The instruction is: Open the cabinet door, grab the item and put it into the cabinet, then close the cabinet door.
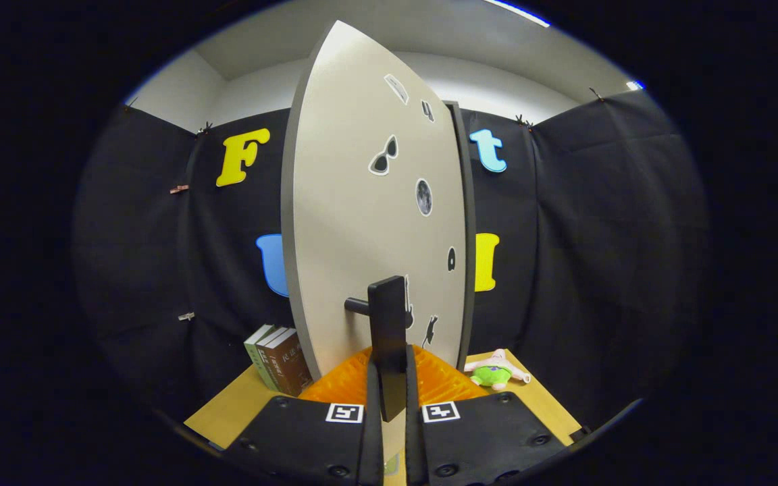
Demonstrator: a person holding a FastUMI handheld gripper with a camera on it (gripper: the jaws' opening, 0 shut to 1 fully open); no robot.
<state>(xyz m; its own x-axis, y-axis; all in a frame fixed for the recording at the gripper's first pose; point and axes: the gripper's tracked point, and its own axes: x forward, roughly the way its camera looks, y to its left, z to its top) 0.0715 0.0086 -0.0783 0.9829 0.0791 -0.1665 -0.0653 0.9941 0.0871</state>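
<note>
Your gripper [389, 395] has its fingers closed on the black bar handle [387, 337] of the pale grey cabinet door with stickers [362, 223], which stands partly swung out and edge-on to you. The item, a small green and pink plush toy [495, 372], lies on the light wooden table [234, 408] to the right of the door, just beyond the right finger. A short row of upright books [277, 364] stands on the left, near the door's free edge. If you swing the door wider, that edge could likely strike the books. Pulling off the hinge arc might make the fingers slip down the handle.
</note>
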